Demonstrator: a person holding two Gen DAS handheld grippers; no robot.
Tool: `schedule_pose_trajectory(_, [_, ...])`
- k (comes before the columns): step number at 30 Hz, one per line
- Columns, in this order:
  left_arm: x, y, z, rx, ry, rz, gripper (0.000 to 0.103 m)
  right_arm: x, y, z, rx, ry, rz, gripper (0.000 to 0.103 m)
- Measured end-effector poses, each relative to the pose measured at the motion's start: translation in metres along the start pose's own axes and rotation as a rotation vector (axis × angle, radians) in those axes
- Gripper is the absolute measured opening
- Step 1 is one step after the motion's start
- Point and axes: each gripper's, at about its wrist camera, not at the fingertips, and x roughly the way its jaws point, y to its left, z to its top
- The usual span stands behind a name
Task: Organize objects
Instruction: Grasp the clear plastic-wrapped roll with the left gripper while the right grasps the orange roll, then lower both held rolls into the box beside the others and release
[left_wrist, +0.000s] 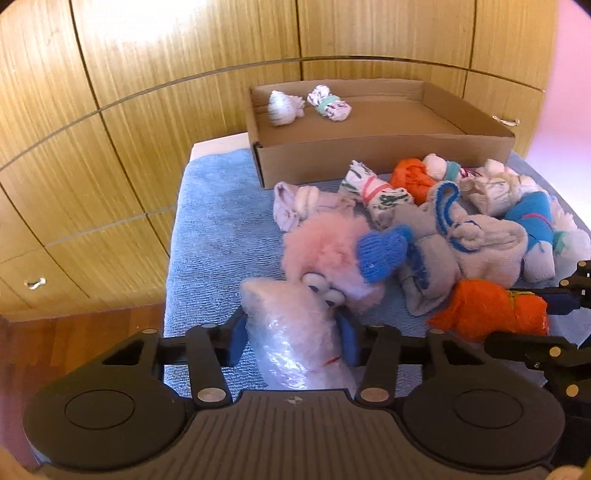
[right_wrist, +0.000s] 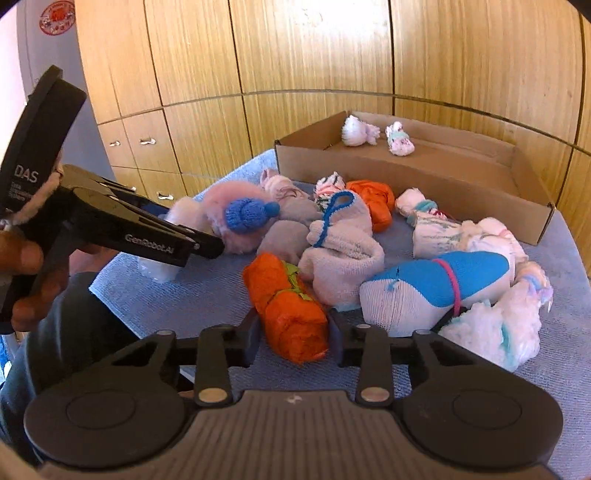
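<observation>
A: Grippers first. Left gripper (left_wrist: 293, 341) clamped on pale fuzzy sock roll (left_wrist: 295, 332), blue pads pressing both sides, roll lying on blue towel (left_wrist: 218, 221). Googly eyes and pink fluff of pink plush bundle (left_wrist: 325, 251) touching roll's far end.

B: Right gripper (right_wrist: 295, 325) closed around orange bundle (right_wrist: 288, 306), fingers tight on both flanks, bundle resting on towel. Left gripper also seen from here, held in a hand (right_wrist: 26, 273) at left edge.

A: Middle ground: heap of rolled socks. Blue knitted piece (left_wrist: 384, 254) against pink plush. Grey sock with blue loop (left_wrist: 476, 236) just beyond orange bundle. Blue-and-white sock (right_wrist: 436, 288) beside right gripper, pink band around it.

B: Second orange bundle (right_wrist: 373, 203) deeper in heap, near box wall.

A: Farthest: cardboard box (left_wrist: 369, 155) on towel's back edge, 2 rolled socks inside, white one (left_wrist: 282, 107) and mint-banded one (left_wrist: 328, 103), side by side near far-left corner. Wooden cabinet doors (left_wrist: 147, 92) behind.
</observation>
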Motion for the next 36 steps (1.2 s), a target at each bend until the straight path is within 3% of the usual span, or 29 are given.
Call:
schedule_pose_trajectory(4, [-0.004, -0.001, 0.0, 0.006, 0.0, -0.007, 0.05, -0.007, 0.001, 0.0, -0.004, -0.014, 0.018, 0.033])
schedule_pose_trajectory(17, [-0.038, 0.003, 0.016, 0.032, -0.019, -0.011, 0.049, -0.055, -0.028, 0.026, 0.051, -0.081, 0.019, 0.032])
schedule_pose_trajectory(27, [-0.051, 0.016, 0.084, 0.007, -0.059, -0.042, 0.05, -0.076, -0.073, 0.072, 0.086, -0.159, -0.054, 0.033])
schedule_pose_trajectory(36, [-0.019, 0.014, 0.16, 0.025, -0.049, -0.084, 0.05, -0.051, -0.102, 0.134, 0.029, -0.161, -0.035, 0.033])
